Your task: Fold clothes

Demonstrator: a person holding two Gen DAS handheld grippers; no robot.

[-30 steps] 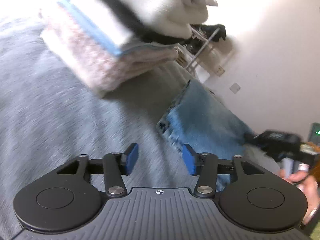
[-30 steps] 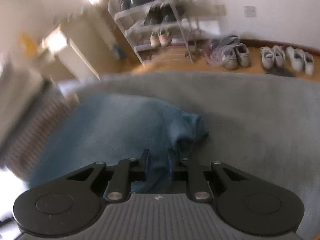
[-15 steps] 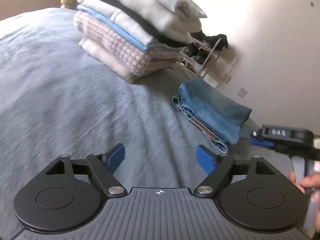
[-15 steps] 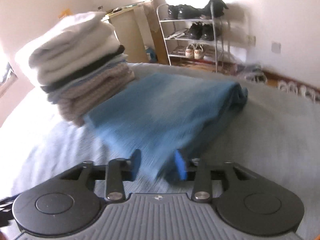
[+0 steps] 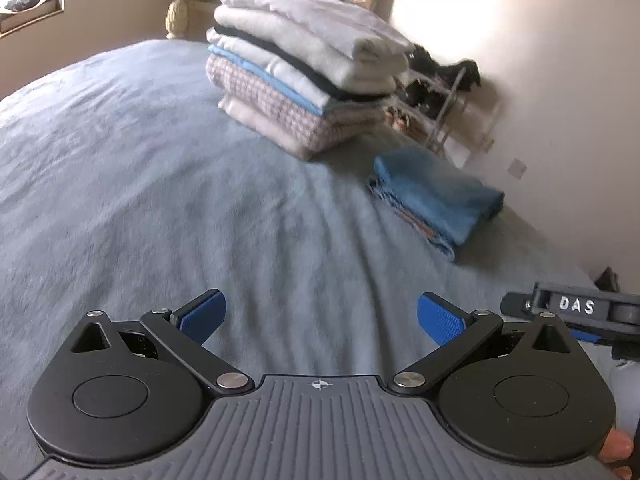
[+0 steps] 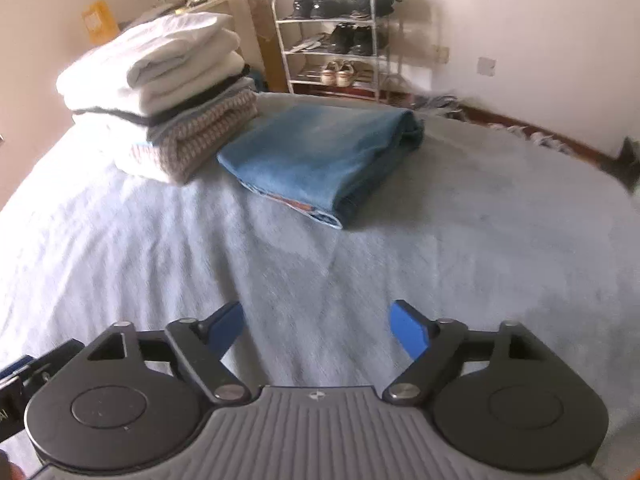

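Stack of folded clothes sitting at left on bed. Jeans, folded, lying just right of stack, apart from both grippers. Shoe rack standing behind by wall. Left gripper hovering over bare bedcover, jaws opening, nothing between. Right gripper hovering likewise, jaws opening, empty.

Folded blue jeans lie on a grey-blue blanket beside a white, black and houndstooth stack.
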